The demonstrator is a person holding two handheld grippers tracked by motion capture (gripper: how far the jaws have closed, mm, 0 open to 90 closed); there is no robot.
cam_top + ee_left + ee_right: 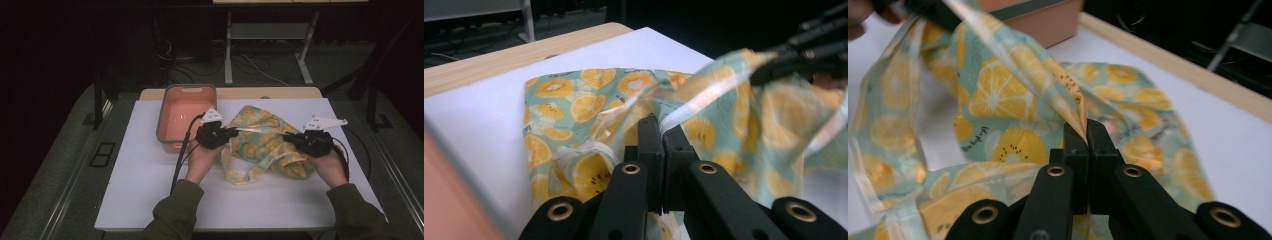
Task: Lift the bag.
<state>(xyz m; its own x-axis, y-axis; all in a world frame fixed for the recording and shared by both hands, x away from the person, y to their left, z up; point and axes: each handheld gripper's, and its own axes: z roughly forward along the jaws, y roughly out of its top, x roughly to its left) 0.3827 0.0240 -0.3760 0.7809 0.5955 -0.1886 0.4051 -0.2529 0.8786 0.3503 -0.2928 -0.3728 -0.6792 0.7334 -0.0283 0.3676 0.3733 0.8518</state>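
Both grippers are clamped on the same piece of fruit-print cloth [265, 142], one at each end of a pale hem edge that runs taut between them. The left gripper [234, 133] has its jaws closed on that edge, as its own view shows [659, 131], with the cloth spreading out ahead of it and to its right. The right gripper [290, 136] pinches the opposite end [1083, 134], the fabric rising away from it toward the other hand.

The stretched edge lies roughly crosswise between the two grippers, so the cloth's long line runs from one to the other, while the rest sags below and in front onto the white desk [150, 190]. A loose tie strap [245, 176] trails near the left hand.

The salmon bin [186, 116] sits just beyond the left gripper, well apart from the right one, so the left hand is the nearer one if the cloth is headed there.
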